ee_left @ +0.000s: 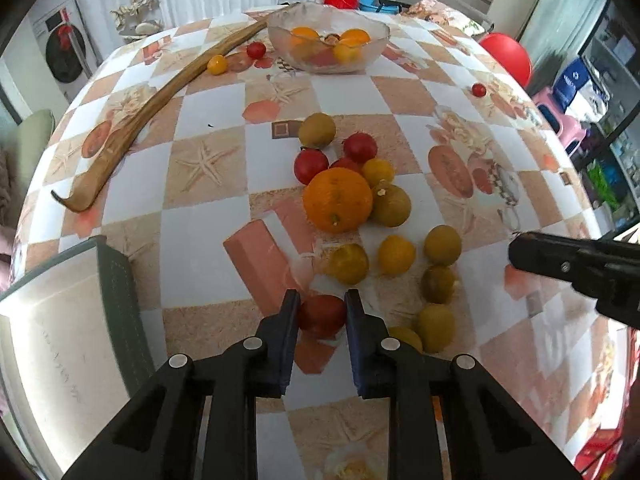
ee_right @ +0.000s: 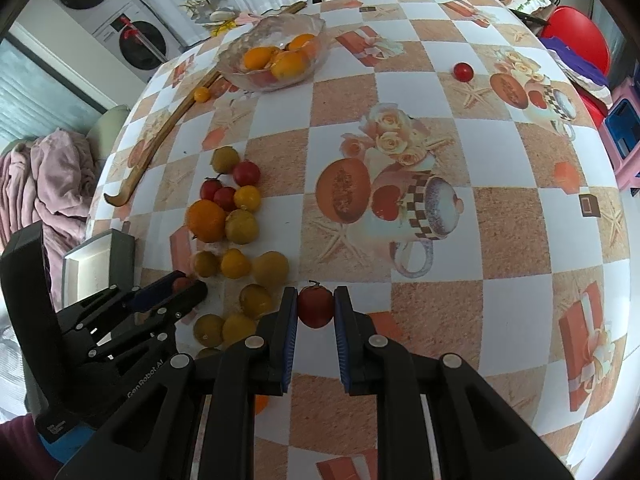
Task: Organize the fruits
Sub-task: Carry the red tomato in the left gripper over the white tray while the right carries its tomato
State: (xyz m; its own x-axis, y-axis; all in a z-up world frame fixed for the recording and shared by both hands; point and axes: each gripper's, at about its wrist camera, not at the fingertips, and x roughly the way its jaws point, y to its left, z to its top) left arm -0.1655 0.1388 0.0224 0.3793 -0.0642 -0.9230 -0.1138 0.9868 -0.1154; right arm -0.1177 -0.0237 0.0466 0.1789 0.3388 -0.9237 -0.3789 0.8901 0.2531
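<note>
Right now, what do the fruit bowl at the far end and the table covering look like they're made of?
The bowl looks like clear textured glass, possibly plastic: the oranges show through its rippled, wavy-rimmed wall. The table covering looks like glossy vinyl or oilcloth: a printed check pattern with starfish and roses, lying smooth and showing soft glare.

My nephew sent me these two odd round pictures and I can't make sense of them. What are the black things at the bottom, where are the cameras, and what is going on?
No robot here: a person holds black tongs in each hand, with a wide-angle camera on each looking along its fingers. One picture comes from the left tongs, the other from the right tongs. Each pair is shut on a red tomato: the left one and the right one. On the checked table lie a big orange, loose small red, yellow and greenish fruits, and a glass bowl already holding some fruit.
</note>
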